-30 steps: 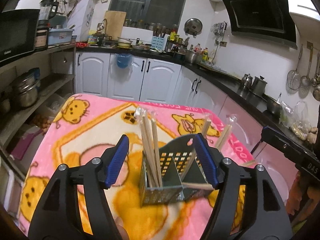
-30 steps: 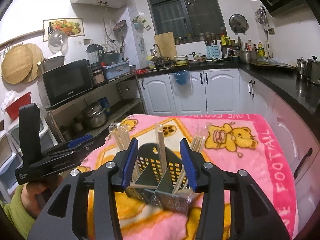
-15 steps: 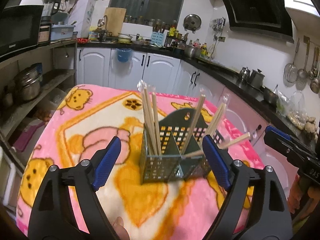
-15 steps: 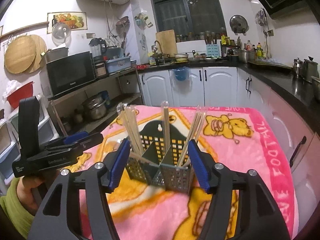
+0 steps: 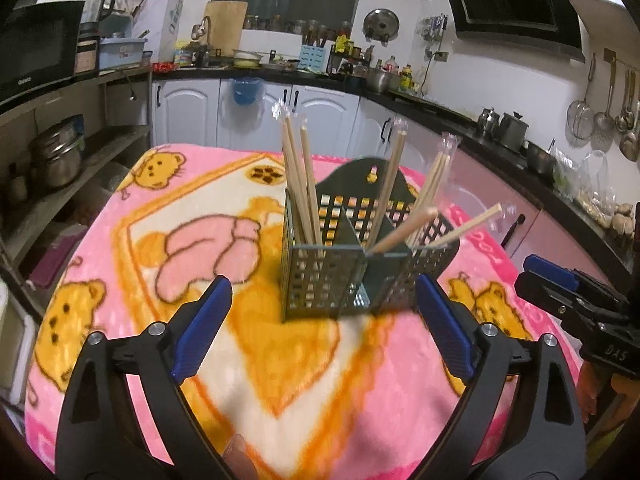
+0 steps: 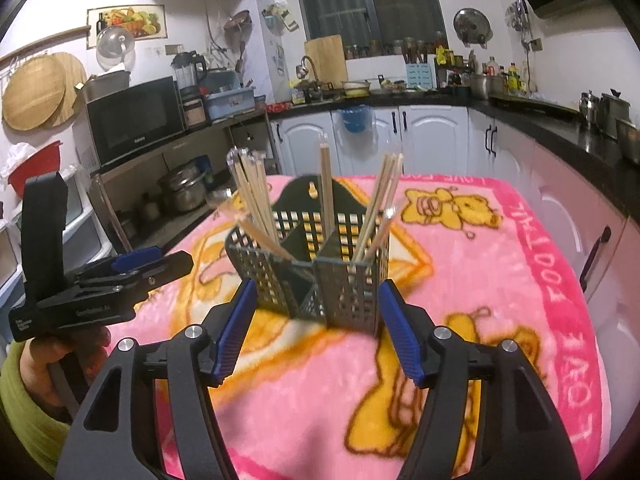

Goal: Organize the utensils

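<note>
A dark green perforated utensil basket (image 5: 312, 268) (image 6: 344, 288) stands upright on the pink bear blanket (image 5: 200, 208) (image 6: 500, 280). Several wooden chopsticks (image 5: 298, 176) (image 6: 252, 196) stick up from its compartments, and two lean out low over one side. My left gripper (image 5: 321, 280) hovers in front of the basket with its jaws opening and nothing between its pads. My right gripper (image 6: 317, 284) is open, just short of the basket's near corner, and holds nothing. Each wrist view shows the other gripper at its edge: the right gripper (image 5: 532, 274) and the left gripper (image 6: 176, 260).
White cabinets (image 6: 432, 136) under a black counter (image 5: 460, 124) run behind and to the right of the table. An open shelf with steel pots (image 5: 56, 156) and a microwave (image 6: 136, 120) stands on the left. A hand in a green sleeve (image 6: 24, 400) grips the left tool.
Both grippers have pulled back and sunk, with their jaws spread wider. The basket, earlier framed between the fingers, now stands ahead of the fingertips on the blanket.
</note>
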A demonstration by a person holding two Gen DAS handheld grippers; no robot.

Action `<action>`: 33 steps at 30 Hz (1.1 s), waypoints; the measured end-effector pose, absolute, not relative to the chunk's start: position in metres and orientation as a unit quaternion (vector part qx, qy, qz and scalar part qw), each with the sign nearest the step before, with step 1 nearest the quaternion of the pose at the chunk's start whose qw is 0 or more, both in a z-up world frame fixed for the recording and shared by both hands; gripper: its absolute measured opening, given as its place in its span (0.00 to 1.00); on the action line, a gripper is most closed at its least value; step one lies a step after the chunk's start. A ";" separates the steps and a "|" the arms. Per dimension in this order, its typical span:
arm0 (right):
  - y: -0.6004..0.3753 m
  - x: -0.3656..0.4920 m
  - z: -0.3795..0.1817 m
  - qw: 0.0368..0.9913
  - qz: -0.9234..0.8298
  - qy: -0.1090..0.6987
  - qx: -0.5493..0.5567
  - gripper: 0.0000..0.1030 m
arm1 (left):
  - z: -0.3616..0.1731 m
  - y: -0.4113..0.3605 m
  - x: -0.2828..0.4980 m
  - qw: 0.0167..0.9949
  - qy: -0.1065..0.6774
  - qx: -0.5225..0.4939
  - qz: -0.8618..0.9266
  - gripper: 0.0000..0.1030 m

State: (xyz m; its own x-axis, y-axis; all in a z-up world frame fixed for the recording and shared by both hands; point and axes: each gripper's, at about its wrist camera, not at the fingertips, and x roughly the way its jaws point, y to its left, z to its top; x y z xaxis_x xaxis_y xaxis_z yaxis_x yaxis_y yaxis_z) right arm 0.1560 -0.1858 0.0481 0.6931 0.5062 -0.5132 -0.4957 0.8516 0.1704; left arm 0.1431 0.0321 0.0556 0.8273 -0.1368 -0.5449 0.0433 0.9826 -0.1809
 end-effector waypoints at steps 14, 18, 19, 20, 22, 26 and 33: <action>-0.189 0.145 0.016 0.920 0.253 0.299 0.002 0.70 | 0.030 0.029 0.128 0.951 0.293 -0.089 -0.040 0.89; -0.189 0.142 0.010 0.922 0.251 0.297 0.001 0.75 | 0.028 0.028 0.125 0.952 0.290 -0.093 -0.037 0.90; -0.189 0.141 0.008 0.922 0.251 0.294 0.001 0.77 | 0.026 0.029 0.124 0.952 0.289 -0.096 -0.039 0.90; -0.189 0.140 0.007 0.923 0.251 0.292 0.001 0.79 | 0.026 0.030 0.124 0.951 0.289 -0.099 -0.040 0.90; -0.189 0.138 0.004 0.924 0.249 0.289 0.001 0.81 | 0.023 0.029 0.123 0.951 0.289 -0.101 -0.039 0.90; -0.189 0.134 0.001 0.931 0.240 0.275 -0.005 0.83 | 0.020 0.028 0.119 0.954 0.281 -0.100 -0.034 0.90; -0.194 0.128 -0.003 0.947 0.224 0.230 -0.005 0.92 | 0.017 0.025 0.111 0.963 0.252 -0.089 -0.026 0.90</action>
